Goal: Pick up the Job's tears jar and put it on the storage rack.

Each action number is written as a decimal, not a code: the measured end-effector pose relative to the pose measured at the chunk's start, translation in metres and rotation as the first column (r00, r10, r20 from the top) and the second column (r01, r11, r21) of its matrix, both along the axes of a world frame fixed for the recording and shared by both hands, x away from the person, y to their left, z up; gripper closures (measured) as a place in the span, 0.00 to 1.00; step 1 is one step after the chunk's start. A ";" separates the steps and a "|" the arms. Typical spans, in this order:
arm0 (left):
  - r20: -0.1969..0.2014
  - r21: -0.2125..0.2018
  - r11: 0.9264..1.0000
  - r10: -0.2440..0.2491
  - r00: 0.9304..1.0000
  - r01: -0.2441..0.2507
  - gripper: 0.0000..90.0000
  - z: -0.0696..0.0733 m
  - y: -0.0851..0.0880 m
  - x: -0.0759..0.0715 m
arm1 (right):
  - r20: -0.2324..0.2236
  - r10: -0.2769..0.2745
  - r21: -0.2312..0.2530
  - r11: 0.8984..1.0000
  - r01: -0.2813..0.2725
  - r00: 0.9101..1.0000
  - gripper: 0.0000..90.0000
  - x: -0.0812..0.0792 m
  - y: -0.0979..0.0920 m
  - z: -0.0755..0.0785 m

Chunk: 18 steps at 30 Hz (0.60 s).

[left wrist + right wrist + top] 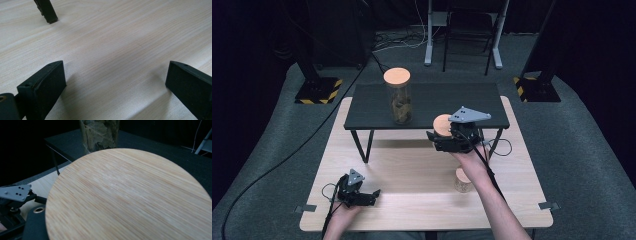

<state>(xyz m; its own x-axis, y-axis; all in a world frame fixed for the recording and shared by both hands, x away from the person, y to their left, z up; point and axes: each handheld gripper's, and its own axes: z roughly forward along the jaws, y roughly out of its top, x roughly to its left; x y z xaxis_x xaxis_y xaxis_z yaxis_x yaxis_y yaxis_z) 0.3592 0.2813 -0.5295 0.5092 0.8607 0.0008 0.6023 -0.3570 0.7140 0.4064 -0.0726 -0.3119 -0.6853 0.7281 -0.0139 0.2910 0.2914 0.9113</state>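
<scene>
My right gripper (438,139) is shut on a round wooden lid (442,125), held in the air just in front of the black shelf's front edge. In the right gripper view the lid (130,195) hides the jaws. A small jar without a lid (461,180) stands on the wooden table (412,200), partly behind the right forearm. On the shelf, a tall glass jar (400,102) of dried leaves stands with its own wooden lid on; the jar (100,133) rises behind the held lid. My left gripper (373,195) rests open at the table's near left, its jaws wide apart over bare wood (115,82).
The low black shelf (452,102) stands on thin legs across the far half of the table; one leg (47,11) is ahead of the left gripper. Cables trail from both grippers. Stands and a desk frame (462,35) sit on the floor beyond.
</scene>
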 end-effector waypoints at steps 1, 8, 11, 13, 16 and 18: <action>0.000 0.000 1.000 0.000 1.000 0.000 0.03 0.000 0.000 0.000 | 0.002 -0.001 0.000 1.000 0.001 1.000 0.28 0.001 0.000 0.001; 0.000 0.000 1.000 -0.001 1.000 0.001 0.03 0.000 0.000 0.000 | 0.014 -0.007 -0.013 1.000 0.008 1.000 0.28 0.010 0.006 0.010; 0.000 0.000 1.000 -0.001 1.000 0.001 0.03 0.000 0.000 0.000 | 0.016 -0.012 -0.018 1.000 0.013 1.000 0.28 0.013 0.008 0.012; -0.001 0.000 1.000 -0.001 1.000 0.001 0.03 0.000 0.000 0.000 | 0.016 -0.016 -0.022 1.000 0.016 1.000 0.28 0.016 0.010 0.013; 0.000 0.000 1.000 -0.001 1.000 0.001 0.03 0.000 0.000 0.000 | 0.014 -0.025 -0.024 0.999 0.026 1.000 0.28 0.021 0.012 0.015; 0.000 0.000 1.000 -0.001 1.000 0.001 0.03 0.000 0.000 0.000 | 0.014 -0.030 -0.026 0.999 0.030 0.999 0.28 0.024 0.014 0.016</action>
<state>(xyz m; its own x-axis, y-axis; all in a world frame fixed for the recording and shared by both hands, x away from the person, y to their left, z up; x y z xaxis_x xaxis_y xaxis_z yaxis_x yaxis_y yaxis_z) 0.3592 0.2813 -0.5294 0.5098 0.8603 0.0005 0.6024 -0.3574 0.7137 0.4306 -0.0584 -0.2961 -0.6626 0.7478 -0.0424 0.2875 0.3062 0.9075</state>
